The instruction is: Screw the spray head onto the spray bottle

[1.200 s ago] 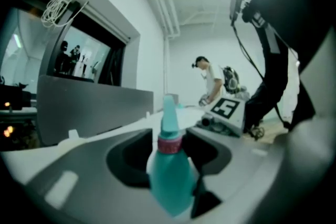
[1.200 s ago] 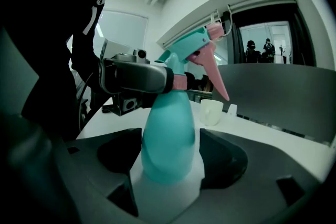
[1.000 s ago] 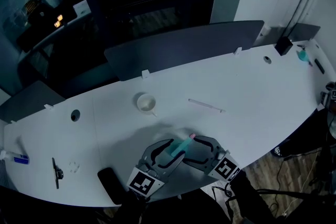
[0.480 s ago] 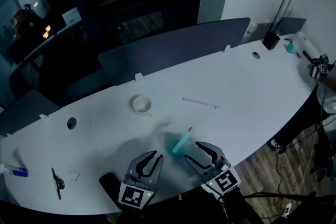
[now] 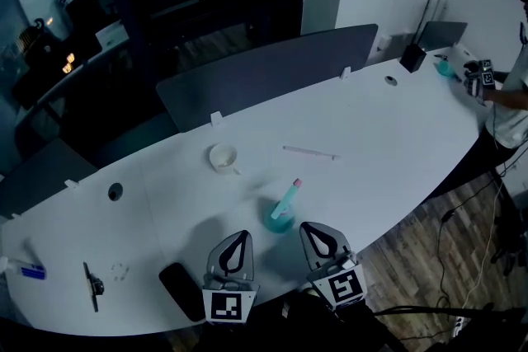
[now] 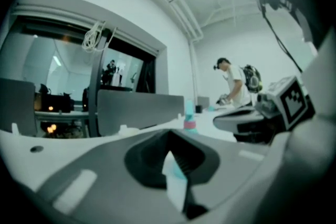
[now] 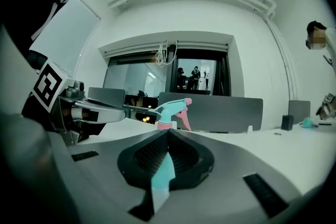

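The teal spray bottle (image 5: 282, 208) stands upright on the white table (image 5: 396, 144) with its teal and pink spray head on top, and nothing holds it. My left gripper (image 5: 238, 237) lies near the table's front edge, shut and empty, just short of the bottle on its left. My right gripper (image 5: 313, 230) is also shut and empty, to the bottle's right. In the left gripper view the bottle (image 6: 189, 117) shows beyond the closed jaws of the left gripper (image 6: 169, 141). The spray head (image 7: 173, 109) rises past the closed right gripper (image 7: 168, 134) in the right gripper view.
A white cup (image 5: 223, 157) and a thin white rod (image 5: 309, 152) lie farther back. A flat black object (image 5: 181, 291) and a dark tool (image 5: 89, 283) lie at the front left. A grey partition (image 5: 264, 78) lines the far edge. A person (image 5: 507, 95) stands at the far right.
Both grippers have let go of the bottle, drawn back toward the table's front edge and shut. The bottle stays standing where it was left.
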Demonstrator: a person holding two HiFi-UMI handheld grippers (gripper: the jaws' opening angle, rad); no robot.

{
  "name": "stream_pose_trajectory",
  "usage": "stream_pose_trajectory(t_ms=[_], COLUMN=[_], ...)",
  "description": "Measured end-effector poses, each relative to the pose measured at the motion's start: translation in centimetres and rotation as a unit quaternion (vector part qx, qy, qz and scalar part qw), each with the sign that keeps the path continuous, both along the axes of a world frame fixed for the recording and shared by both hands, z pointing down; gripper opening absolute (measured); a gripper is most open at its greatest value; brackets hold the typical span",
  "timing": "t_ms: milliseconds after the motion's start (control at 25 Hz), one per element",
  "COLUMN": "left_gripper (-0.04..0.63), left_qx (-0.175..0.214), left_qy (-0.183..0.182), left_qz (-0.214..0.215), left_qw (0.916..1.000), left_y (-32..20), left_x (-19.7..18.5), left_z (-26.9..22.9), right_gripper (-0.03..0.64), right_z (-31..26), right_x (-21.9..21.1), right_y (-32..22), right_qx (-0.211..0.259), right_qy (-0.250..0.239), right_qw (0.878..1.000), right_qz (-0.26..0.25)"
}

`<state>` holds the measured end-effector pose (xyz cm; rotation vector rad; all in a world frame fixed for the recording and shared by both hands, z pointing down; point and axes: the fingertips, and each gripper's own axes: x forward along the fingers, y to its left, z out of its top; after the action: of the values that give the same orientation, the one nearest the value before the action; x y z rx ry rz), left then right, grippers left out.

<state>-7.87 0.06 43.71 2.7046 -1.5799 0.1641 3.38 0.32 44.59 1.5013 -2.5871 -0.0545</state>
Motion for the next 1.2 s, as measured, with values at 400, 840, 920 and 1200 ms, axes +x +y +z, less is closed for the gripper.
stream_pose_trajectory(t_ms=[400,840,920,1200], left_gripper=[0.002,0.002,0.002,0.002], left_qx=[0.05,0.052,0.055,0.052], left_qy=[0.009,0.023,0.022,0.018], left_qz=[-0.094,-0.227,-0.233,-0.226], left_qw=[0.9943,0.9723,0.9707,0.9726], left_y=[6.9,18.5,19.8,22.9], left_x=[3.1,6.2,6.1,5.1], left_z=[-3.8,-3.6,-3.9,-3.7], right_gripper=[0.006,0.006,0.006,0.006], right_z=[-4.0,-3.9,-4.1,-4.3], right_x=[2.4,5.7,5.8,6.8], right_y=[6.4,15.9,16.9,18.8], right_qx=[0.07,0.072,0.067,0.066], right_qy=[0.02,-0.001,-0.01,-0.001], right_qw=[0.997,0.996,0.996,0.997], right_qz=[-0.018,-0.051,-0.054,-0.042])
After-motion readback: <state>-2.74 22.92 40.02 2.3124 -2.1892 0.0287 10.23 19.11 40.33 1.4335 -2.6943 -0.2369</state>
